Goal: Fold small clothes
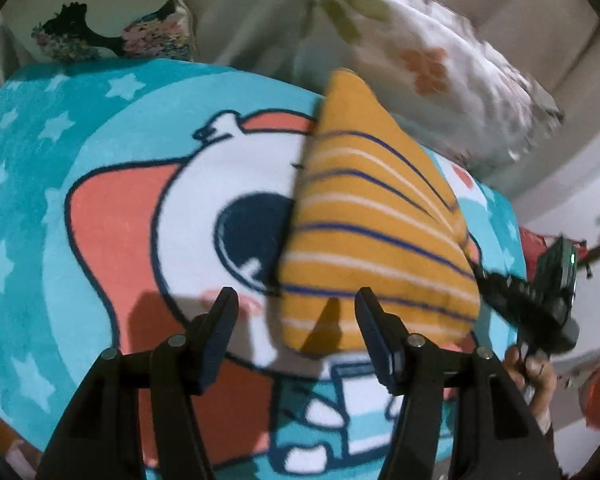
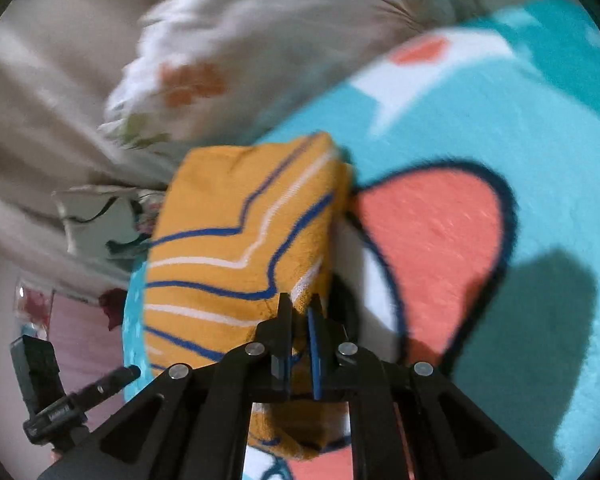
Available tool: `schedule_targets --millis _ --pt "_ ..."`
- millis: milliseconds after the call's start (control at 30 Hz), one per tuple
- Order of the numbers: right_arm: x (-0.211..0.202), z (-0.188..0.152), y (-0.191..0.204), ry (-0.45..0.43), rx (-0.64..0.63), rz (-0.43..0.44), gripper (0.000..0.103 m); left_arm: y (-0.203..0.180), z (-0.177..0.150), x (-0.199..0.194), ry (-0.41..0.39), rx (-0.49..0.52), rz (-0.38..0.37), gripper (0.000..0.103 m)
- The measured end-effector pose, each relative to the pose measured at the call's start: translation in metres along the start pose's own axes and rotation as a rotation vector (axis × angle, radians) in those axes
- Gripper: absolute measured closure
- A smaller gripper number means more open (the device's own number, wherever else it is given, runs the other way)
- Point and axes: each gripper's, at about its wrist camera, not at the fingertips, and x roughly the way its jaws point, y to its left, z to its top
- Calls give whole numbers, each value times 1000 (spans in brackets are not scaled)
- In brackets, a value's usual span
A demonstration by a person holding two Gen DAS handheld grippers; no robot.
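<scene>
Right gripper [image 2: 300,308], fingers pinched together on a lower edge of the orange striped garment [image 2: 240,240], which lies bunched on the teal cartoon blanket [image 2: 520,140] beside a floral pillow [image 2: 188,72]; left gripper [image 1: 296,308], fingers spread wide, empty, near garment's edge.
</scene>
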Motion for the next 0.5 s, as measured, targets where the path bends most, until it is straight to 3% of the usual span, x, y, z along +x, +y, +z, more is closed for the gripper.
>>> schedule_targets --millis 167,233,300,367,500 --pt "-2 4 19 -8 -71 -22 91 10 31 22 5 -23 -38 34" --pt "-7 6 23 -29 -82 -48 74 10 46 32 10 -10 -63 28" --pt "-15 10 28 -75 -77 -65 37 9 58 42 14 7 -97 25" --pt "-19 15 33 -104 -74 -71 26 9 68 52 24 23 -138 19" --pt "7 32 34 -63 -68 -111 25 3 81 81 101 32 -305 13"
